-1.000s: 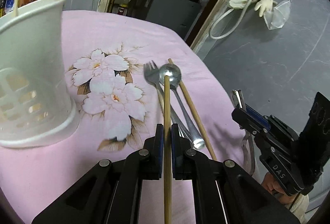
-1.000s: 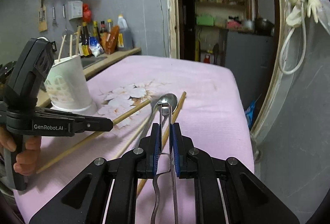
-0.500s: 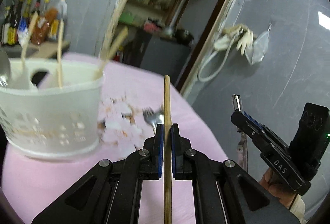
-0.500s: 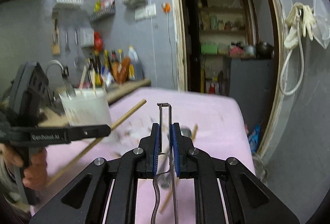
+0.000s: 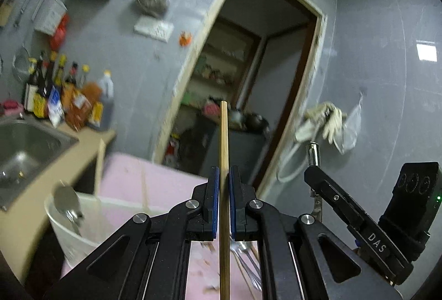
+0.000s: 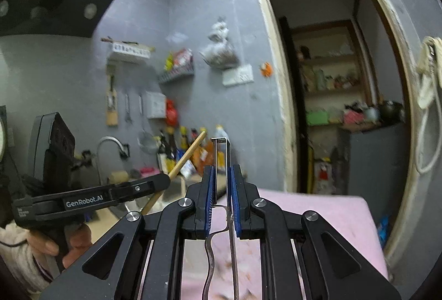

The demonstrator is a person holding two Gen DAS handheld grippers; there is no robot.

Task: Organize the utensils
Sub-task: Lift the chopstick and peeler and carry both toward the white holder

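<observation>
The left gripper (image 5: 224, 206) pinches a long pale wooden chopstick (image 5: 224, 162), raised upright above the pink tablecloth (image 5: 154, 175). The right gripper (image 6: 221, 206) clamps a thin metal peeler (image 6: 221, 162), also aloft. The white plastic utensil holder (image 5: 59, 220) sits low at near left, a spoon already inside. Best to tip the chopstick's end down over the rim before letting go, keeping the peeler well apart.

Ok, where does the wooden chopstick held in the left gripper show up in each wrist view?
Left wrist: the chopstick runs up the centre, clamped between the left gripper's jaws, with its tip over the doorway.
Right wrist: the same chopstick slants up from the left gripper at left of centre.
Shared landmark: the doorway, right of the chopstick in both.
</observation>
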